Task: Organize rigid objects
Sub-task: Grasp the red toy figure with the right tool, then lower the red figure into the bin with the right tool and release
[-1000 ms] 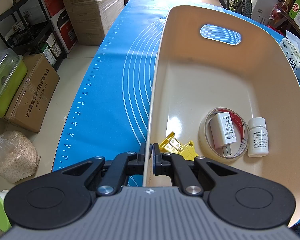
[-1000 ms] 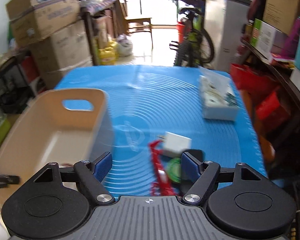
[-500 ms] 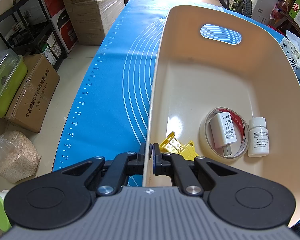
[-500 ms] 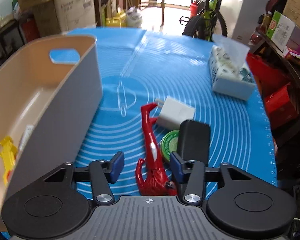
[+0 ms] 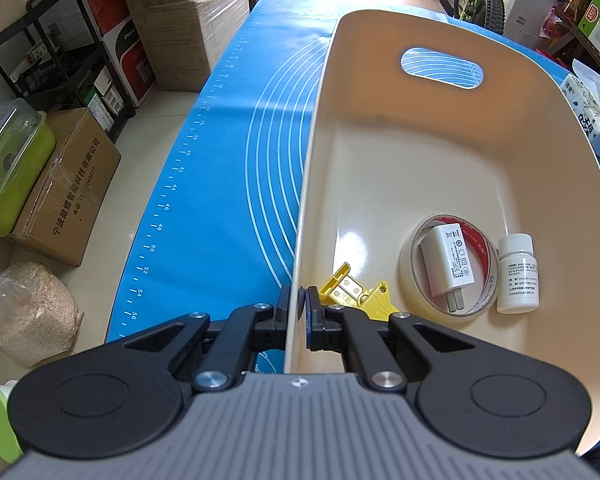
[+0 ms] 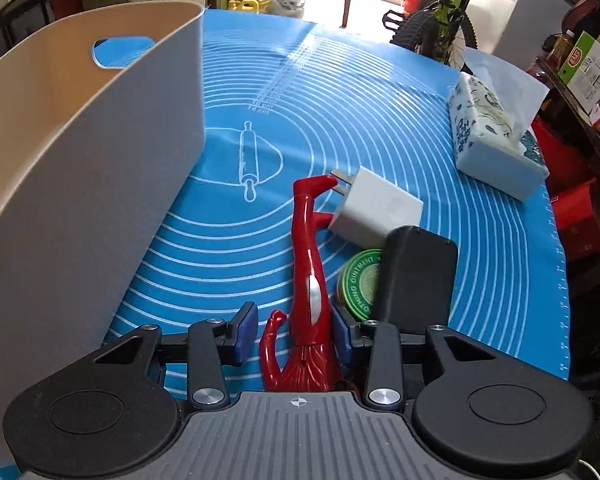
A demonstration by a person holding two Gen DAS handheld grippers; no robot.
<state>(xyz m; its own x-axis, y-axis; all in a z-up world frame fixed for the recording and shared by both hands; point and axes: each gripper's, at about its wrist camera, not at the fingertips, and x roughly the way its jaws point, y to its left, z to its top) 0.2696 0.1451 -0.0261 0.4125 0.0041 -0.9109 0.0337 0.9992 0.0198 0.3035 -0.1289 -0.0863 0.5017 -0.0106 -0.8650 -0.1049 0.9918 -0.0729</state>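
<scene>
My left gripper is shut on the near left wall of the cream bin. Inside the bin lie a yellow plastic piece, a tape roll with a white charger in it, and a white bottle. My right gripper is open around a red figurine lying on the blue mat. Beside the figurine lie a white charger, a green ointment tin and a black box. The bin stands to the left.
A tissue pack lies at the mat's right edge. Cardboard boxes, a green container and a black shelf stand on the floor left of the table. A bicycle stands beyond the far end.
My right gripper has moved down and forward over the red figurine, which now lies between its open jaws. The left gripper and the bin have not moved.
</scene>
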